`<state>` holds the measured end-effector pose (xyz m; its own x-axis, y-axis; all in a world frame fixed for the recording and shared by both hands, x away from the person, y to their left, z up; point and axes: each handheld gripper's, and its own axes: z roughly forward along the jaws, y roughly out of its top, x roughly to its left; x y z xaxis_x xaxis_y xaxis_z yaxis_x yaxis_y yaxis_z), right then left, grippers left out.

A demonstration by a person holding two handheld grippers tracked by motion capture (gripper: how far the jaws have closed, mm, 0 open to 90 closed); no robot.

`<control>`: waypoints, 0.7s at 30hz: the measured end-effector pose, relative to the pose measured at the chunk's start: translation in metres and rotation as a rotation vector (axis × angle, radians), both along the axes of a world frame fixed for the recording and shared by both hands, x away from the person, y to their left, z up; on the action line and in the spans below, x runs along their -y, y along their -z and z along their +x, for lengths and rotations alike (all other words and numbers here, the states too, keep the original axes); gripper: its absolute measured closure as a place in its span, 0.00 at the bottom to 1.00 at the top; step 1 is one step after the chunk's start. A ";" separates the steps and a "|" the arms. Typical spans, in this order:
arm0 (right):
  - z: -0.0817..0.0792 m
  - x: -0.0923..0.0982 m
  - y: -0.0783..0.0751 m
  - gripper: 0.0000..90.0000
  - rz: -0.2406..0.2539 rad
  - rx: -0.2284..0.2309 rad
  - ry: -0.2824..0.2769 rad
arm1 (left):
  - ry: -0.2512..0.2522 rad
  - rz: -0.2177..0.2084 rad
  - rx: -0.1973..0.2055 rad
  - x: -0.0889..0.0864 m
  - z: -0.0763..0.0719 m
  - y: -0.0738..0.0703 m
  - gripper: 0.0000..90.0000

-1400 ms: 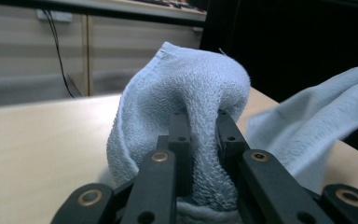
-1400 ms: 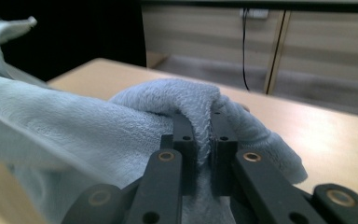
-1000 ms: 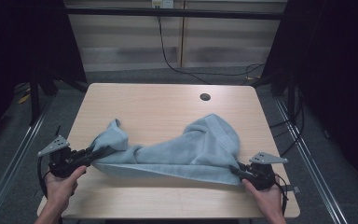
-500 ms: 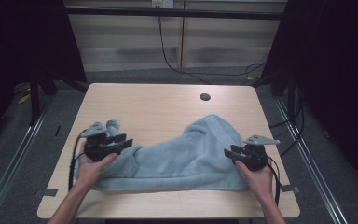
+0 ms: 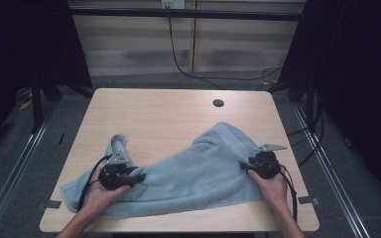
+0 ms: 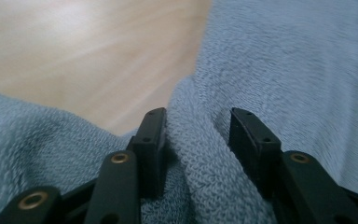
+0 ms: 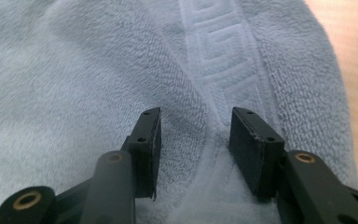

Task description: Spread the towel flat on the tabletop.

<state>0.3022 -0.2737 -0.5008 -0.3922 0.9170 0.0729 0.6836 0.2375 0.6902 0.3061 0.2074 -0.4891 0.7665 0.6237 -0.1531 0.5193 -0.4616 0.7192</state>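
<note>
A light blue towel point(image 5: 198, 168) lies rumpled across the near half of the wooden table point(image 5: 154, 109). My left gripper point(image 5: 139, 177) rests on its left part. In the left gripper view a raised fold of towel point(image 6: 200, 154) stands between the jaws of that gripper point(image 6: 196, 135); they have just been opening, and a gap shows beside the right pad. My right gripper point(image 5: 245, 166) sits at the towel's right edge. Its jaws point(image 7: 195, 135) have just been opening too and stand apart over a low ridge of the towel point(image 7: 98, 60), near its patterned border.
A small round hole point(image 5: 218, 103) sits near the table's far right edge. The far half of the table is bare wood. A black cable point(image 5: 178, 54) runs down the wall behind, and metal rails point(image 5: 327, 148) flank the table on the floor.
Both hands have moved forward from the near edge and in over the towel. The towel, stretched between them before, now lies slack on the table, and both pairs of jaws have loosened.
</note>
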 end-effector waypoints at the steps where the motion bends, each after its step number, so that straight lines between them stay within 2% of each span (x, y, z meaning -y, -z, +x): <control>1: 0.004 0.000 0.001 0.60 0.003 0.006 0.001 | 0.017 -0.004 -0.012 -0.001 -0.004 -0.002 0.62; 2: 0.010 -0.001 0.002 0.59 0.015 0.008 0.007 | 0.009 -0.015 0.016 -0.003 -0.011 -0.007 0.61; 3: 0.014 -0.002 0.003 0.58 0.020 0.020 0.004 | 0.006 -0.027 0.025 -0.003 -0.011 -0.012 0.60; 5: 0.026 -0.004 0.005 0.56 0.034 0.031 0.006 | -0.008 -0.079 0.028 -0.009 -0.002 -0.021 0.57; 8: 0.044 -0.010 0.007 0.56 0.012 0.055 0.012 | -0.053 -0.159 0.033 -0.023 0.017 -0.028 0.57; 9: 0.050 -0.012 0.008 0.56 0.001 0.065 0.013 | -0.053 -0.159 0.033 -0.023 0.017 -0.028 0.57; 10: 0.055 -0.013 0.008 0.55 -0.002 0.066 0.021 | -0.098 -0.150 0.023 -0.030 0.030 -0.026 0.56; 12: 0.065 -0.018 0.008 0.55 -0.003 0.062 0.034 | -0.127 -0.127 0.028 -0.031 0.040 -0.020 0.54; 13: 0.065 -0.018 0.008 0.55 -0.003 0.062 0.034 | -0.127 -0.127 0.028 -0.031 0.040 -0.020 0.52; 14: 0.072 -0.024 0.007 0.52 -0.004 0.058 0.026 | -0.127 -0.142 0.014 -0.028 0.048 -0.011 0.51; 15: 0.072 -0.026 0.007 0.52 0.009 0.061 0.023 | -0.127 -0.142 0.014 -0.028 0.048 -0.011 0.50; 16: 0.071 -0.028 0.005 0.51 0.033 0.064 0.019 | -0.081 -0.107 -0.012 -0.020 0.050 -0.002 0.50; 18: 0.063 -0.036 0.000 0.51 0.074 0.069 -0.019 | -0.036 -0.011 -0.013 -0.012 0.047 0.005 0.51; 19: 0.058 -0.040 -0.004 0.51 0.071 0.067 -0.046 | -0.036 -0.011 -0.013 -0.012 0.047 0.005 0.54; 20: 0.058 -0.040 -0.004 0.51 0.071 0.067 -0.046 | -0.028 0.016 -0.006 -0.010 0.046 0.008 0.54; 21: 0.045 -0.050 -0.012 0.51 0.091 0.071 -0.101 | -0.022 0.038 -0.001 -0.010 0.044 0.009 0.67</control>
<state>0.3470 -0.2238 -0.4888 -0.4894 0.8635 0.1221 0.6077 0.2373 0.7579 0.3505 0.2174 -0.4977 0.7523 0.6460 -0.1292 0.5302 -0.4772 0.7008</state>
